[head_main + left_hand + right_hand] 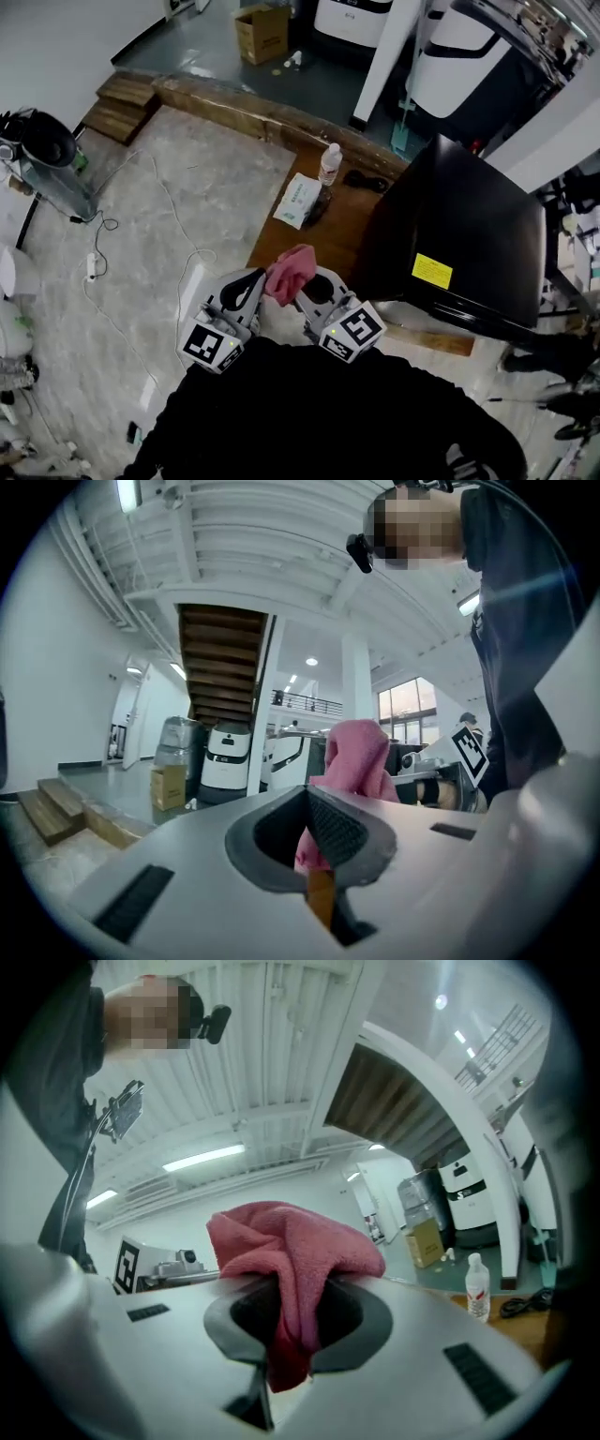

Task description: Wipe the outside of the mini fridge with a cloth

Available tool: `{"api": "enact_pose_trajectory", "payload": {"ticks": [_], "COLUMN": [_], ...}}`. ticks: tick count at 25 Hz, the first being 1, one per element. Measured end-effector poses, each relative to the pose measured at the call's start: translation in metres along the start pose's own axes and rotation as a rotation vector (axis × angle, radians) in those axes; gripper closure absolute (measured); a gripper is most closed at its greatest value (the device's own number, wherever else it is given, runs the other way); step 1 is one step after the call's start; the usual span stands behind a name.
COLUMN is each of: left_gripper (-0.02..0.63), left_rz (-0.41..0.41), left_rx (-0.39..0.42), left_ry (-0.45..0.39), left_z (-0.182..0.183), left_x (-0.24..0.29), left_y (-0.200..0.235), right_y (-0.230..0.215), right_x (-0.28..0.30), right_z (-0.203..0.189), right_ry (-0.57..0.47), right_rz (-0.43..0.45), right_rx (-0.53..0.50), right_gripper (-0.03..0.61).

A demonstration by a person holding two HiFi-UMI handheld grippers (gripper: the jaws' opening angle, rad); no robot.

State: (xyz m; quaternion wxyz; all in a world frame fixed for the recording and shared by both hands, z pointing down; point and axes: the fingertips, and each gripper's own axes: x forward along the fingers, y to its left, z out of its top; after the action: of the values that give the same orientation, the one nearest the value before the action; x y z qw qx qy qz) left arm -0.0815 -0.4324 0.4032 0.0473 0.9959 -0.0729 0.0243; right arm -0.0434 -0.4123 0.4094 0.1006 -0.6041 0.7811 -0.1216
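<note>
Item: pink cloth (291,270), one, bunched, held up in front of the person's chest between both tools. Left gripper (255,283): jaws closed almost together, nipping a lower fold of the cloth at the seam between the pads; the rest of the cloth rises above and to the right of the jaws in the left gripper view. Right gripper (314,287): jaws closed on a thicker fold, the cloth mounded over their tips and a darker tail hanging down through the gap behind. Both grippers sit side by side, the cloth bridging them. Mini fridge (459,234): black, yellow label on top, standing on the wooden table (352,217) to the right of the grippers, apart from the cloth. Also on the table: plastic bottle (329,164), tissue pack (298,200).
</note>
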Motion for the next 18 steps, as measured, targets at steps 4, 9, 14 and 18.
{"api": "enact_pose_trajectory", "payload": {"ticks": [4,9,14,18], "left_gripper": [0.607,0.607,0.607,0.607], "left_rz": [-0.222,-0.405,-0.551,-0.651], "left_rx": [0.022,0.039,0.071,0.082], "left_ry": [0.012,0.035,-0.011,-0.031], "left_z": [0.012,0.022,0.035,0.052], "left_x": [0.045,0.1,0.151,0.187], "left_y": [0.047,0.087,0.093,0.079], "right_y": [-0.066,-0.149,-0.214,-0.248], "right_x": [0.029,0.034,0.004,-0.025], "right_z": [0.027,0.046,0.061,0.081], "right_ry": [-0.125,-0.334,-0.546,-0.736], "right_rz": [-0.281,-0.564,-0.807,-0.927], "right_rx": [0.148,0.325,0.397,0.456], "right_gripper": [0.517,0.518,0.518,0.518]}}
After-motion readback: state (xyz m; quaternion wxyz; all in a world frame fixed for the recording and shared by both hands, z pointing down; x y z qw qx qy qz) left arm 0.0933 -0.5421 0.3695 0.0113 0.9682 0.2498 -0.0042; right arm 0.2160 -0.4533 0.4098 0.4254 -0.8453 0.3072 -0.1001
